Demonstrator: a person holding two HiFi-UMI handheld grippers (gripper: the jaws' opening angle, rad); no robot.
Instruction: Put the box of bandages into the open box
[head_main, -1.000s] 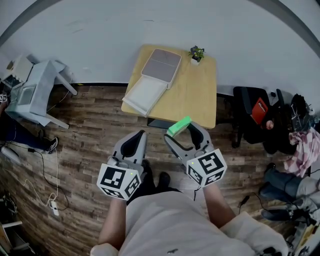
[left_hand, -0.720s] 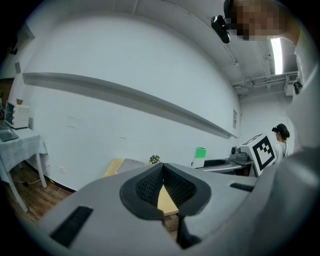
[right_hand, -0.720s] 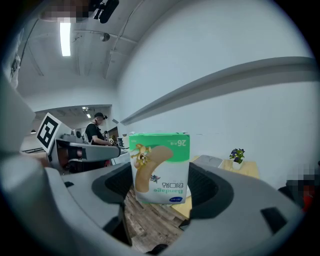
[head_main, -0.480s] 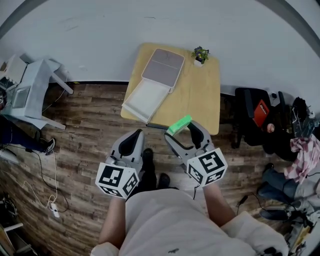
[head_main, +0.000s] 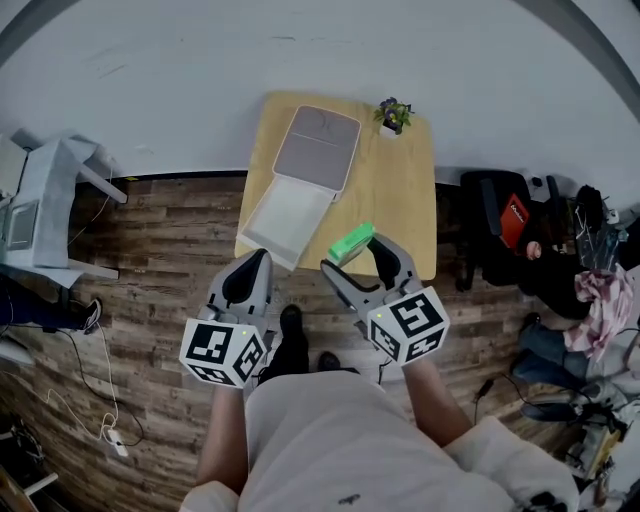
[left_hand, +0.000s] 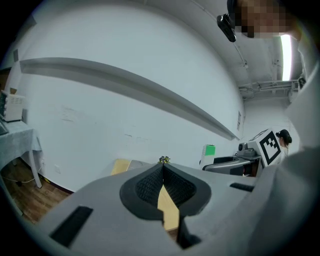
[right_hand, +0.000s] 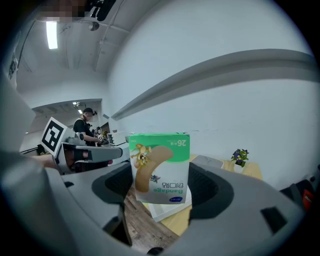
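My right gripper (head_main: 352, 254) is shut on the green and white box of bandages (head_main: 351, 243), held over the near edge of the small wooden table (head_main: 402, 205). In the right gripper view the box of bandages (right_hand: 160, 168) stands between the jaws with its print upside down. The open box (head_main: 288, 213), white inside with a grey lid (head_main: 318, 149) folded back, lies on the table's left half, to the left of and beyond the bandages. My left gripper (head_main: 248, 268) is shut and empty over the wooden floor, left of the right one. In the left gripper view the left gripper (left_hand: 162, 167) has its pads pressed together.
A small potted plant (head_main: 392, 113) stands at the table's far corner by the white wall. A black chair (head_main: 510, 235) with a red item is right of the table. A grey table (head_main: 45, 205) stands at far left. Cables (head_main: 100, 400) lie on the floor.
Both grippers have moved forward, closer to the table, the bandage box still in the right one. The box now sits over the table's near edge.
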